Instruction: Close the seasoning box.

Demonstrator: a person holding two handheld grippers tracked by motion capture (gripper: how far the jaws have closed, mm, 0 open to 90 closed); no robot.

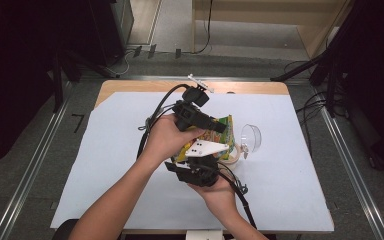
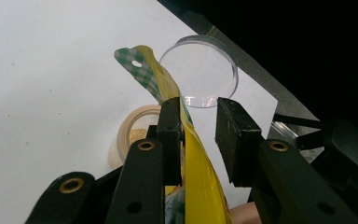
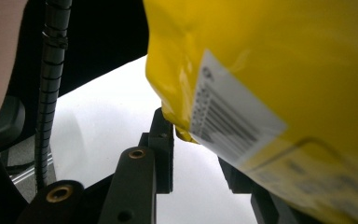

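Note:
A yellow snack bag (image 1: 215,131) with a green checked top hangs in the air between my two grippers, above a beige bowl (image 1: 233,156). In the left gripper view the bag (image 2: 193,154) runs up between the jaws and rests against one finger (image 2: 170,135), with a clear gap to the other. My left gripper (image 2: 198,105) is open. The bowl (image 2: 133,135) below holds some pale grains. My right gripper (image 3: 193,140) is shut on the bag's lower corner (image 3: 279,70), which bears a barcode label; the bag hides one jaw. In the high view the left gripper (image 1: 219,125) is above and the right gripper (image 1: 200,157) below.
A clear round lid (image 1: 250,136) stands just right of the bowl; the left gripper view has it (image 2: 198,70) beyond the bag's top. A pale sheet (image 1: 115,165) covers the wooden table (image 1: 130,85). Cables trail from both grippers. Crumbs dot the sheet.

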